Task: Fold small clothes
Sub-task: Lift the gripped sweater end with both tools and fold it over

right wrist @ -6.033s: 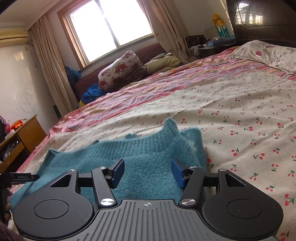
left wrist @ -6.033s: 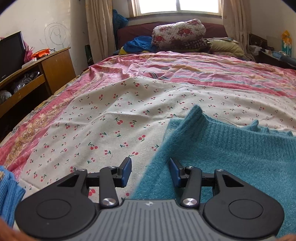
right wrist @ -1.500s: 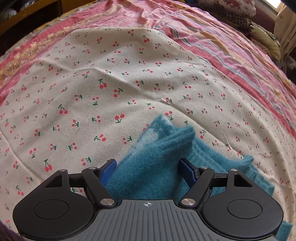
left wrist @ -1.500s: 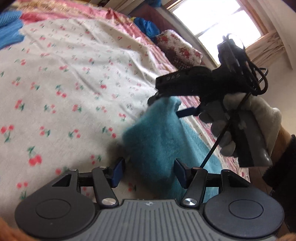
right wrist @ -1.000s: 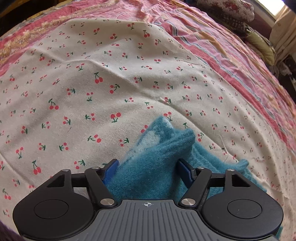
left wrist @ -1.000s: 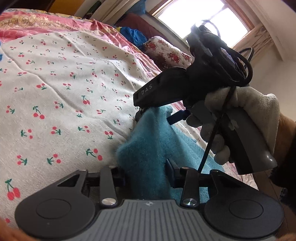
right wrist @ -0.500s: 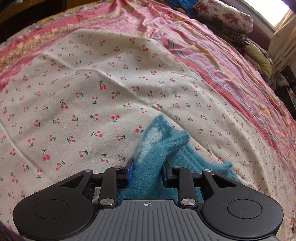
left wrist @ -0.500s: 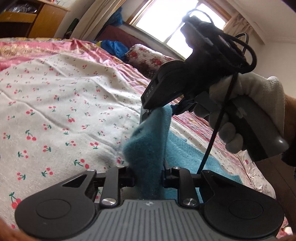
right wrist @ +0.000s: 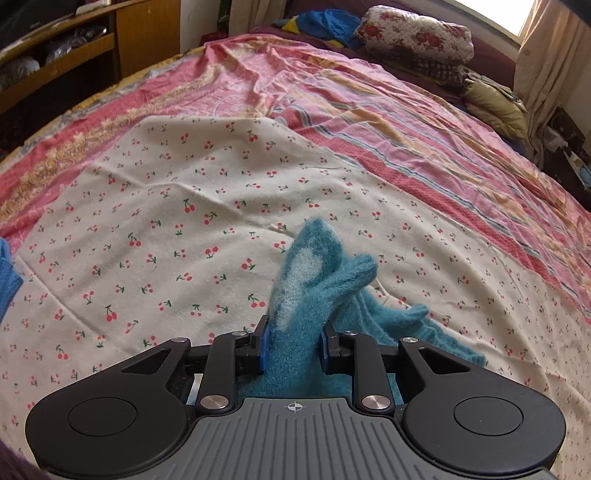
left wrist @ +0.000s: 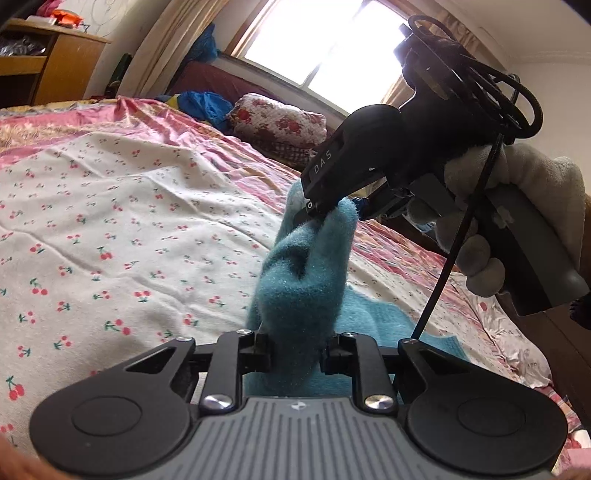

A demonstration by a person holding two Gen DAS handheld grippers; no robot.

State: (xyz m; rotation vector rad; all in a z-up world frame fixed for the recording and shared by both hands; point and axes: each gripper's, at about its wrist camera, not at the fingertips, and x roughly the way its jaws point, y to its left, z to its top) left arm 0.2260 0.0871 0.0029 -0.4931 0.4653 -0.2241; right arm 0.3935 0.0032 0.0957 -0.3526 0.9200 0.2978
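A fuzzy teal sweater (left wrist: 303, 280) lies on the cherry-print bedspread (left wrist: 110, 229), with one edge lifted off the bed. My left gripper (left wrist: 295, 356) is shut on the near part of that lifted edge. My right gripper (right wrist: 291, 349) is shut on the same edge a little farther along; in the left wrist view it (left wrist: 332, 210) shows above, pinching the top of the raised fold, held by a gloved hand. In the right wrist view the sweater (right wrist: 314, 280) bunches up between the pads, and the rest trails to the right on the bed.
A pink striped quilt (right wrist: 388, 122) covers the far half of the bed. Floral pillows (right wrist: 417, 33) and bedding are piled under the window. A wooden shelf unit (right wrist: 74, 48) stands at the left. A blue garment (right wrist: 7, 277) lies at the bed's left edge.
Both grippers closed on the sweater's edge between 1.5 and 0.5 s ago. Since then they have lifted it higher off the bedspread.
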